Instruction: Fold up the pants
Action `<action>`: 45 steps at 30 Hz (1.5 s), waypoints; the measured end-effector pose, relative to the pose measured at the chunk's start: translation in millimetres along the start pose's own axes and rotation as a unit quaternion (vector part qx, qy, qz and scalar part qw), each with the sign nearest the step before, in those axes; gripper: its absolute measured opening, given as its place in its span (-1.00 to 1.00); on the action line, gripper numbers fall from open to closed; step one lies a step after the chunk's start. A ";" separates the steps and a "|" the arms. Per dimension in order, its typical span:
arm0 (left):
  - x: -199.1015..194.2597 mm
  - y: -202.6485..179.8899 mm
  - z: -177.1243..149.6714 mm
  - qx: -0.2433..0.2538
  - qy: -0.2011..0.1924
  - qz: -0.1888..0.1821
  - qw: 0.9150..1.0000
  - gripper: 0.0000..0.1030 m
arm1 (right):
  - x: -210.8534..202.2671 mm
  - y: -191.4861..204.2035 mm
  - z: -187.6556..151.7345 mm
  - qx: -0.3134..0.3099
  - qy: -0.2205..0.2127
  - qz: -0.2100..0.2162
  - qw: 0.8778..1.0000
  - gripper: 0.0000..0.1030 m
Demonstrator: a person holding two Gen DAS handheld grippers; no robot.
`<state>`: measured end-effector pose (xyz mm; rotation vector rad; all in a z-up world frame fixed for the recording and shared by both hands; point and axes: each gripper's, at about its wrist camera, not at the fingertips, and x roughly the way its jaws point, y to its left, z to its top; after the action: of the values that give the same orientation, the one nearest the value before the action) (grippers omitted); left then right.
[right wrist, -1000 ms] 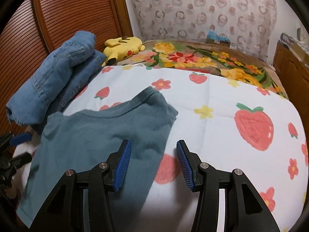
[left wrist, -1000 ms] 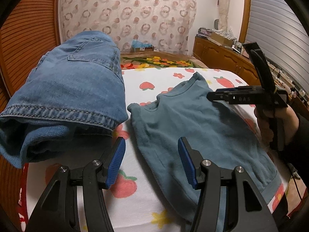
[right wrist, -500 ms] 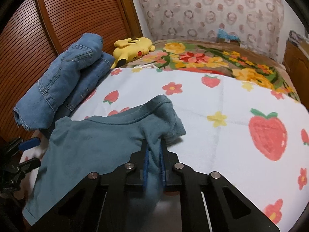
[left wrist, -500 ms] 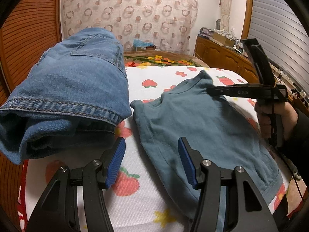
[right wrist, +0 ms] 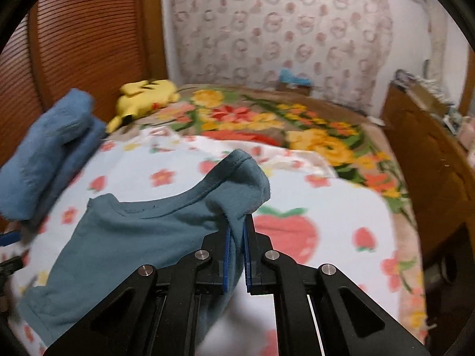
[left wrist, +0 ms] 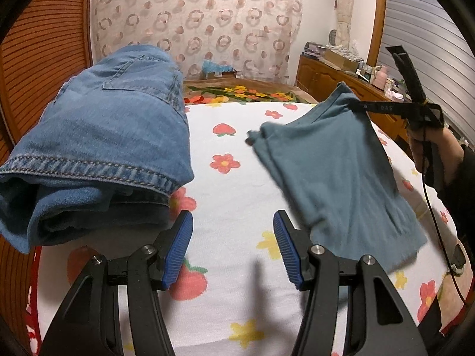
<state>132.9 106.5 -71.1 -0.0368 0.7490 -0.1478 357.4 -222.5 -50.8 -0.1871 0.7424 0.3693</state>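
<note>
A teal garment (left wrist: 332,175) lies on the strawberry-print bed cover (left wrist: 231,201), one corner lifted. My right gripper (right wrist: 236,240) is shut on that corner (right wrist: 240,175) and holds it above the bed; it also shows in the left wrist view (left wrist: 360,106). My left gripper (left wrist: 233,249) is open and empty, low over the cover between the teal garment and a folded pile of blue jeans (left wrist: 98,154). The jeans also show in the right wrist view (right wrist: 44,154) at the left.
A yellow plush toy (right wrist: 145,95) lies behind the jeans on a floral blanket (right wrist: 267,118). A wooden slatted wall (right wrist: 74,44) runs along the left. A wooden cabinet (left wrist: 335,80) with clutter stands at the right of the bed.
My right gripper closed on the teal garment's corner and lifted it up and right, dragging the cloth away from the jeans. My left gripper stayed open.
</note>
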 end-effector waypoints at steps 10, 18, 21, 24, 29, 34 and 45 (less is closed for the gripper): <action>-0.2 -14.1 1.1 0.011 0.005 -0.023 1.000 0.12 | -7.5 7.2 -9.3 0.010 0.015 0.001 1.000 -0.51; -3.7 -37.5 -9.1 0.025 0.013 -0.056 0.998 0.09 | -78.9 26.6 -52.3 -0.024 -0.009 0.075 0.997 -0.51; -6.5 -46.7 -13.4 0.028 0.014 -0.065 0.997 -0.04 | -99.7 29.0 -74.1 -0.028 -0.010 0.096 0.995 -0.51; -8.3 -51.5 -16.4 0.030 0.016 -0.073 0.997 -0.23 | -116.0 31.0 -95.0 -0.031 -0.006 0.109 0.994 -0.51; -8.3 -56.6 -21.1 0.034 0.021 -0.082 0.996 -0.39 | -136.0 33.6 -125.1 -0.029 0.007 0.115 0.993 -0.51; -11.5 -60.5 -26.6 0.039 0.024 -0.077 0.996 -0.54 | -147.5 45.3 -142.1 -0.030 0.017 0.131 0.991 -0.51; -21.3 -67.8 -27.2 0.052 0.016 -0.072 0.996 -0.72 | -152.2 57.8 -157.3 -0.034 0.036 0.115 0.992 -0.29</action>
<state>90.8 43.1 -70.8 0.0113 0.7694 -0.3249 133.6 -255.4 -62.0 -0.1808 0.8250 0.6095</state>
